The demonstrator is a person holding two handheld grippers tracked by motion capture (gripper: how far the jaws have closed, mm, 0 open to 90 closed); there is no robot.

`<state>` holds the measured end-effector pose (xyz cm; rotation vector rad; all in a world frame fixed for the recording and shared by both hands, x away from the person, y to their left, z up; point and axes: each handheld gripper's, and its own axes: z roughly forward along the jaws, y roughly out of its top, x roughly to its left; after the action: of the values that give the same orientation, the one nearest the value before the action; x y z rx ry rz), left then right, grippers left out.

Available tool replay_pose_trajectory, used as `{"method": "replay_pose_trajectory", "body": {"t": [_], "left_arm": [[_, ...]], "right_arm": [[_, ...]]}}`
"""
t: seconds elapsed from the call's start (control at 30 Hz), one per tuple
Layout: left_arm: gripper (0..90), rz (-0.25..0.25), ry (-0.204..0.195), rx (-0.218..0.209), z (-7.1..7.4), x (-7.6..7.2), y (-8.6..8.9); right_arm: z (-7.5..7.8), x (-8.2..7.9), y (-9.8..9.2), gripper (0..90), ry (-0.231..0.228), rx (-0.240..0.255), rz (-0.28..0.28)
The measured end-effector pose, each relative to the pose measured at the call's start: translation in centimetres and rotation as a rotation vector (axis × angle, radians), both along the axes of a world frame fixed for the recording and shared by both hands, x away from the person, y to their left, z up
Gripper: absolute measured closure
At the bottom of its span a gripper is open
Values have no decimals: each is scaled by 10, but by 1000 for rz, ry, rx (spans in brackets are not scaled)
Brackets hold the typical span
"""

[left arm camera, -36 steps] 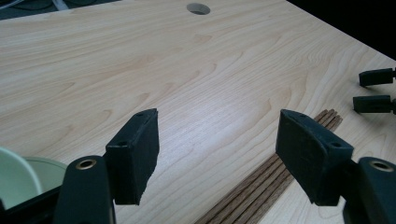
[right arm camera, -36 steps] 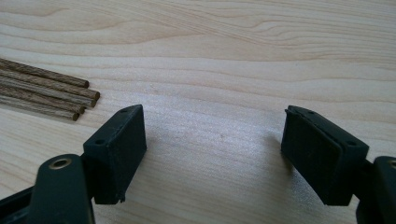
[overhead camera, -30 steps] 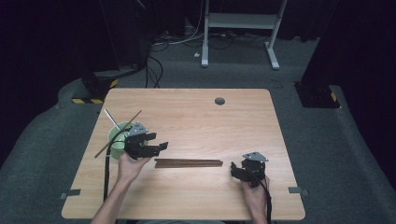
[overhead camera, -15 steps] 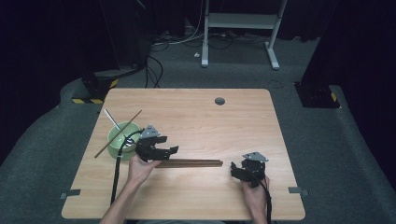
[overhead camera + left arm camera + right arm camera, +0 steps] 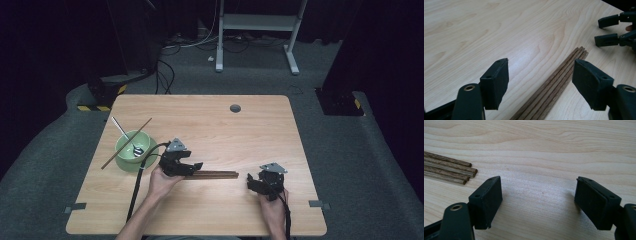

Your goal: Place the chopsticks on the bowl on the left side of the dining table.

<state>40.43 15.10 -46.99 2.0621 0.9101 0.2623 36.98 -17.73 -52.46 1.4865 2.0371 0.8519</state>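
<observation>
Several chopsticks [image 5: 554, 86] lie bunched on the tabletop [image 5: 215, 120] between the wide-open jaws of the left hand-held gripper [image 5: 540, 82], so closing could pinch more than one or scatter them.

On my desk [image 5: 280, 135]: one green bowl [image 5: 129, 145] holding one spoon [image 5: 126, 137], one loose chopstick [image 5: 126, 143] across its rim, and four chopsticks [image 5: 449, 171] bundled in the right gripper view. I work two grippers [image 5: 197, 166] [image 5: 253, 182].

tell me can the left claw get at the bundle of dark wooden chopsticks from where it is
Probably yes: the left claw stands open right over the bundle of dark wooden chopsticks, which lies between its jaws on bare table with nothing in between.
</observation>
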Motion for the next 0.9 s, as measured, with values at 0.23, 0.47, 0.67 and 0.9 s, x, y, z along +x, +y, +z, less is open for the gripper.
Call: {"method": "replay_pose_trajectory", "body": {"t": [0.23, 0.47, 0.67, 0.9], "left_arm": [[308, -4, 19, 39, -10, 3, -13], [339, 9, 27, 93, -19, 8, -27], [351, 16, 36, 126, -27, 10, -35], [359, 32, 45, 150, -33, 13, -36]], "right_arm": [[0, 0, 0, 214, 0, 0, 0], [0, 0, 0, 214, 1, 0, -1], [0, 0, 0, 215, 0, 0, 0], [0, 0, 0, 215, 0, 0, 0]]}}
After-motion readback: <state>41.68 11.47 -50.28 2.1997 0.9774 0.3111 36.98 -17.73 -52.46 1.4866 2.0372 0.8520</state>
